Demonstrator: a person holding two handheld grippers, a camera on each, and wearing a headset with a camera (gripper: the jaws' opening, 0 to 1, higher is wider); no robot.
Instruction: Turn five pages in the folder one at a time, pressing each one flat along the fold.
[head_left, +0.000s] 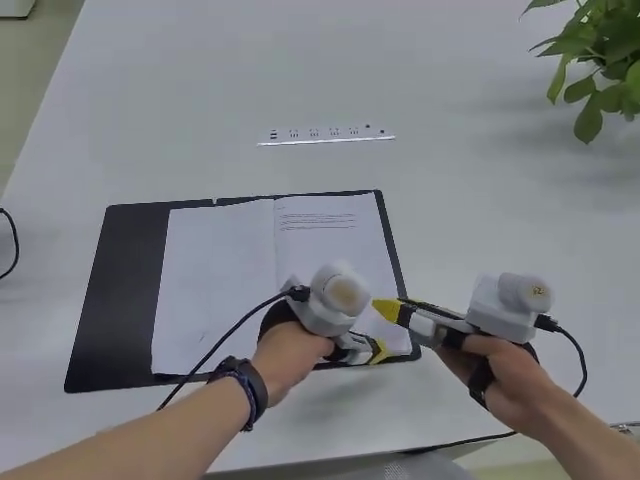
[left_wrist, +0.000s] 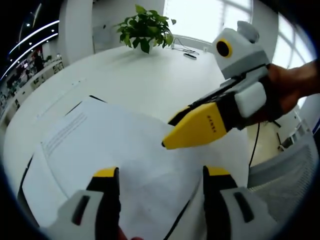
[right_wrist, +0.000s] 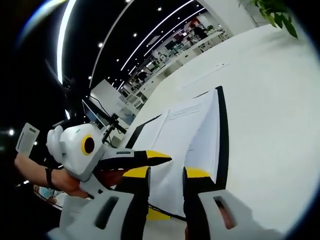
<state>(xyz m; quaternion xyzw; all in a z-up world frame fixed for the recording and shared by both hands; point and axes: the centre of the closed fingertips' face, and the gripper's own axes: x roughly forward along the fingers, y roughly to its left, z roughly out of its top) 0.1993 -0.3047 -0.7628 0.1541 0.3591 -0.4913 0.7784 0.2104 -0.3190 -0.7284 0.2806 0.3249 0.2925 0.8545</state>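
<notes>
Left gripper (left_wrist: 162, 174): jaws wide, poised over the right-hand page (left_wrist: 100, 142) of the open folder (head_left: 125, 290), probably ready to press flat. Right gripper (right_wrist: 166, 174): jaws narrow, the page's near edge just ahead between them, presumably to lift it. Whether it actually grips the page, I cannot tell.

Plant (head_left: 598, 55): cut off at top-right corner. Page print (head_left: 316, 220): too small to read. Black cable (head_left: 10, 245): cut off at left edge.

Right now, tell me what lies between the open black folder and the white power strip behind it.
Nothing: in the head view, bare white tabletop separates the open black folder from the white power strip.
</notes>
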